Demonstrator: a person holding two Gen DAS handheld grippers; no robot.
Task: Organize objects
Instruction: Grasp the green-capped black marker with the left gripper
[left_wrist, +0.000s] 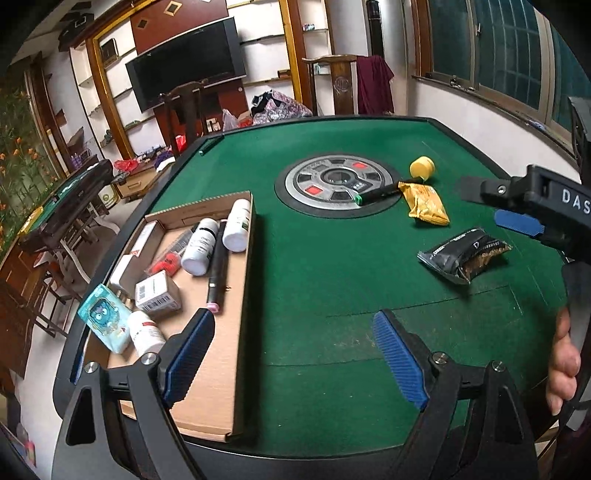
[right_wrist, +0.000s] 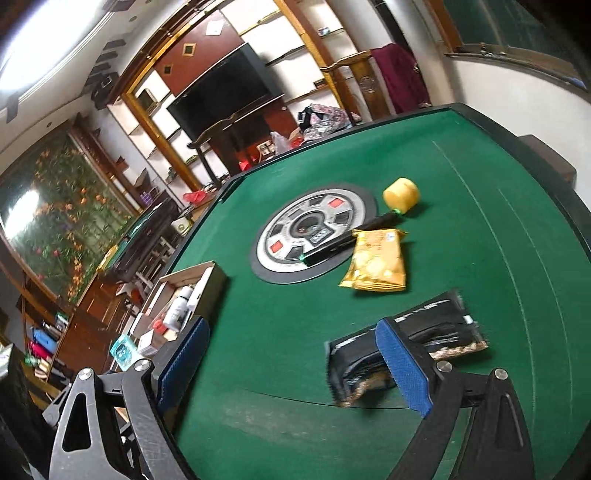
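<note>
A cardboard box (left_wrist: 221, 369) at the table's left holds white bottles (left_wrist: 201, 245), a black pen, small cartons and a teal packet (left_wrist: 105, 317); it also shows in the right wrist view (right_wrist: 207, 273). On the green felt lie a black snack packet (left_wrist: 463, 254) (right_wrist: 439, 328), a yellow snack packet (left_wrist: 424, 205) (right_wrist: 376, 260), a black marker (left_wrist: 380, 192) (right_wrist: 347, 240) and a yellow cap (left_wrist: 422, 167) (right_wrist: 400, 195). My left gripper (left_wrist: 293, 339) is open and empty over the box's right wall. My right gripper (right_wrist: 291, 350) (left_wrist: 517, 221) is open, just above the black packet.
A round metal control panel (left_wrist: 338, 181) (right_wrist: 314, 232) sits in the table's centre. The table's dark rim (left_wrist: 480, 127) runs around the felt. Chairs, a second green table and shelves stand beyond the left and far edges.
</note>
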